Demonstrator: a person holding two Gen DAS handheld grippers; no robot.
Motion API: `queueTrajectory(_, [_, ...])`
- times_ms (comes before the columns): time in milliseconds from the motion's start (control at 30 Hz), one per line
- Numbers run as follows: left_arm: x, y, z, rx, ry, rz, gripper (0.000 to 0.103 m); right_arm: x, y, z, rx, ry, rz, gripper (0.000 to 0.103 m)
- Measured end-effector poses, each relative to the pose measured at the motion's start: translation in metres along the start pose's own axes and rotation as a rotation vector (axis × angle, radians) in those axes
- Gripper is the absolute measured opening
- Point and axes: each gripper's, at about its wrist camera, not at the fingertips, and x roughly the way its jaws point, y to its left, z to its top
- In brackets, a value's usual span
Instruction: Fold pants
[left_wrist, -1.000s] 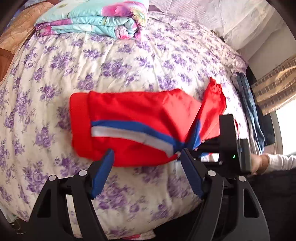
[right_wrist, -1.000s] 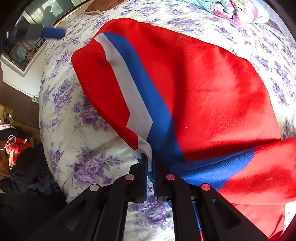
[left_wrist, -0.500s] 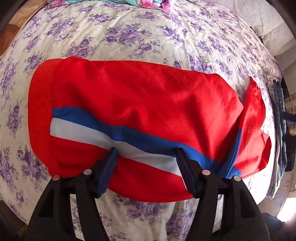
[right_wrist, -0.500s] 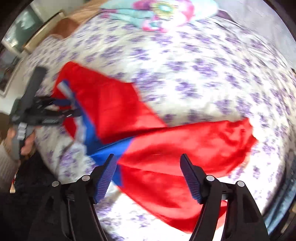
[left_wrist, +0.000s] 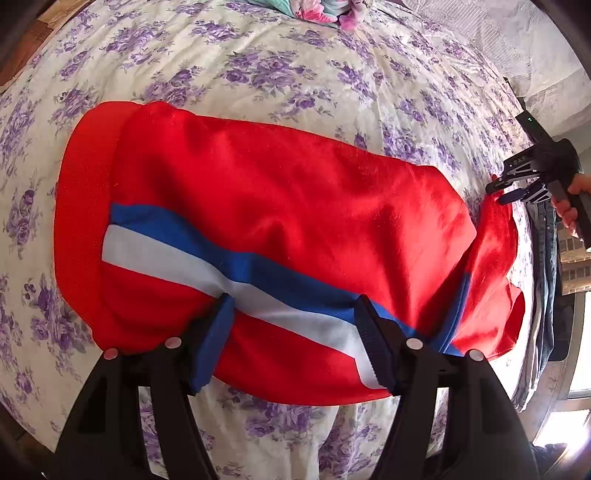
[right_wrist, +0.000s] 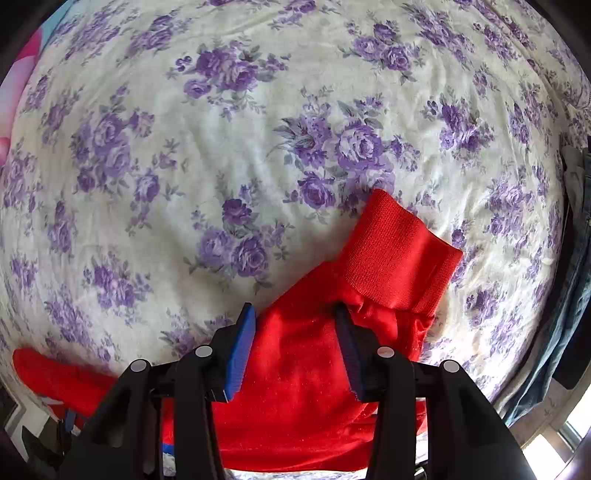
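The left gripper (left_wrist: 293, 343) has its fingers (left_wrist: 212, 343) spread wide, grasping nothing, hovering over the striped side of the red pants (left_wrist: 280, 221). The right gripper (right_wrist: 295, 354), which clamped the cloth a second ago, now has its fingers (right_wrist: 240, 354) released above the ribbed cuff (right_wrist: 402, 254) (a moment ago it was farther back over the leg). The pants lie folded across the bed (left_wrist: 295, 74), whose sheet has purple flowers. A folded blanket (left_wrist: 321, 11) sits at the far end, jeans (left_wrist: 543, 295) hang off the bed's right edge near a window.
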Motion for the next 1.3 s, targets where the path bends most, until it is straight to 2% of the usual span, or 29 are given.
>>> queueTrajectory(67, [0.001, 0.0, 0.001, -0.004, 0.001, -0.01, 0.069, 0.009, 0.002, 0.006, 0.015, 0.012, -0.007, 0.042])
queueTrajectory(133, [0.001, 0.0, 0.001, 0.0, 0.008, -0.006, 0.07, 0.014, -0.001, 0.004, 0.009, -0.015, -0.013, 0.027])
queueTrajectory(200, [0.002, -0.001, 0.003, 0.006, 0.016, -0.002, 0.071, 0.011, -0.009, -0.001, 0.004, -0.045, 0.02, 0.008])
queueTrajectory(367, [0.006, -0.009, 0.005, 0.035, 0.034, 0.026, 0.077, -0.023, -0.054, -0.031, 0.006, -0.163, 0.17, 0.007])
queueTrajectory(567, [0.01, -0.018, 0.005, 0.08, 0.049, 0.076, 0.078, -0.066, -0.133, -0.131, -0.003, -0.35, 0.337, 0.007])
queueTrajectory(700, [0.011, -0.019, 0.006, 0.09, 0.058, 0.076, 0.078, -0.04, -0.18, -0.201, 0.065, -0.45, 0.422, 0.007])
queueTrajectory(767, [0.012, -0.021, 0.006, 0.087, 0.066, 0.081, 0.078, -0.001, -0.192, -0.226, 0.132, -0.441, 0.449, 0.007])
queueTrajectory(867, [0.014, -0.026, 0.009, 0.099, 0.093, 0.109, 0.078, 0.065, -0.205, -0.255, 0.247, -0.353, 0.493, 0.005])
queueTrajectory(933, [0.017, -0.032, 0.01, 0.114, 0.112, 0.136, 0.078, 0.095, -0.203, -0.265, 0.287, -0.328, 0.527, 0.002])
queueTrajectory(1033, [0.016, -0.039, 0.011, 0.128, 0.136, 0.172, 0.076, 0.098, -0.203, -0.277, 0.301, -0.397, 0.559, 0.002])
queueTrajectory(1067, [0.014, -0.041, 0.011, 0.123, 0.141, 0.171, 0.072, 0.095, -0.204, -0.279, 0.301, -0.415, 0.566, 0.002])
queueTrajectory(1100, [0.011, -0.042, 0.011, 0.115, 0.147, 0.161, 0.065, 0.093, -0.205, -0.28, 0.306, -0.43, 0.579, 0.002])
queueTrajectory(1167, [0.003, -0.05, 0.01, 0.11, 0.15, 0.131, 0.06, 0.087, -0.208, -0.285, 0.307, -0.451, 0.594, 0.002])
queueTrajectory(1300, [-0.009, -0.092, 0.001, 0.206, 0.112, 0.1, 0.06, 0.074, -0.213, -0.3, 0.303, -0.475, 0.624, 0.002])
